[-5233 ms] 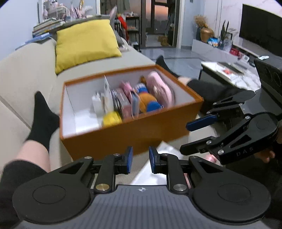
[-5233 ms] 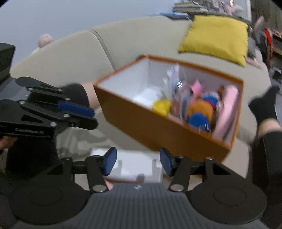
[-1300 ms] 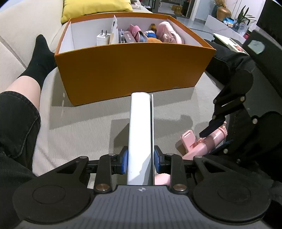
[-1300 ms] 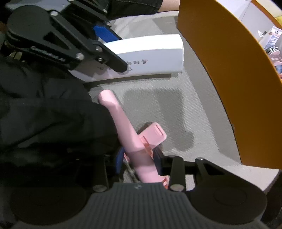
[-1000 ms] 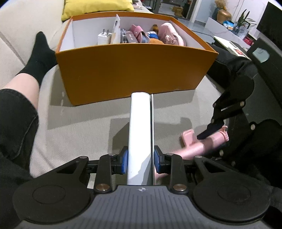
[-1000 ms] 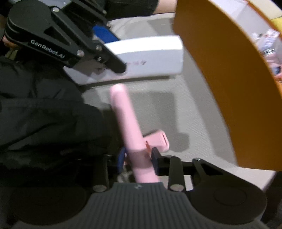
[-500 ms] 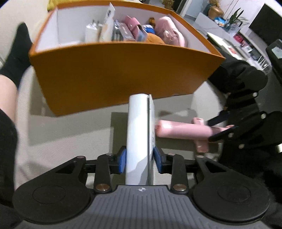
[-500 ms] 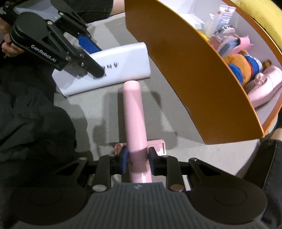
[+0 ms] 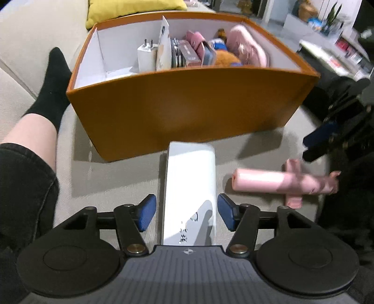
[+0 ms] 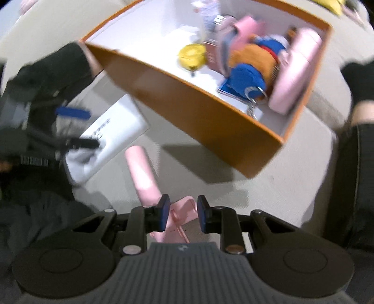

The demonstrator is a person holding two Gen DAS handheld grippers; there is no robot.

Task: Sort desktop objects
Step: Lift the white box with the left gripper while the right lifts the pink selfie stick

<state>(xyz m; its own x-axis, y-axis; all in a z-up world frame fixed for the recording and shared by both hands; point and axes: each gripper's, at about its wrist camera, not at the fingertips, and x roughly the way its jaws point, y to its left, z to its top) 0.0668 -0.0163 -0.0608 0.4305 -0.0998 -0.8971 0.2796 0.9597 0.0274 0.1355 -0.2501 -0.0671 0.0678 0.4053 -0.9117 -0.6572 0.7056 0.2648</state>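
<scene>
A flat white box (image 9: pixel 189 177) lies on its broad face on the sofa seat, between the pads of my left gripper (image 9: pixel 187 215). The jaws are opening and neither pad touches the box. To its right lies a pink stick with a clamp piece (image 9: pixel 259 184). In the right wrist view my right gripper (image 10: pixel 182 213) has its pads close on the clamp piece, and the stick's handle (image 10: pixel 140 170) runs out past the left pad. The orange box (image 9: pixel 187 105) stands just beyond both, holding a charger, a plush toy and pink cases.
A person's leg in a black sock (image 9: pixel 51 93) lies left of the orange box, and dark clothing fills the near corners. A yellow cushion (image 9: pixel 131 9) rests on the sofa behind the box. Bare sofa fabric (image 9: pixel 112 177) shows in front of the box.
My left jaws have spread off the white box, which has dropped from its edge onto its broad face. The right gripper has rolled and moved, so the orange box sits turned in its view.
</scene>
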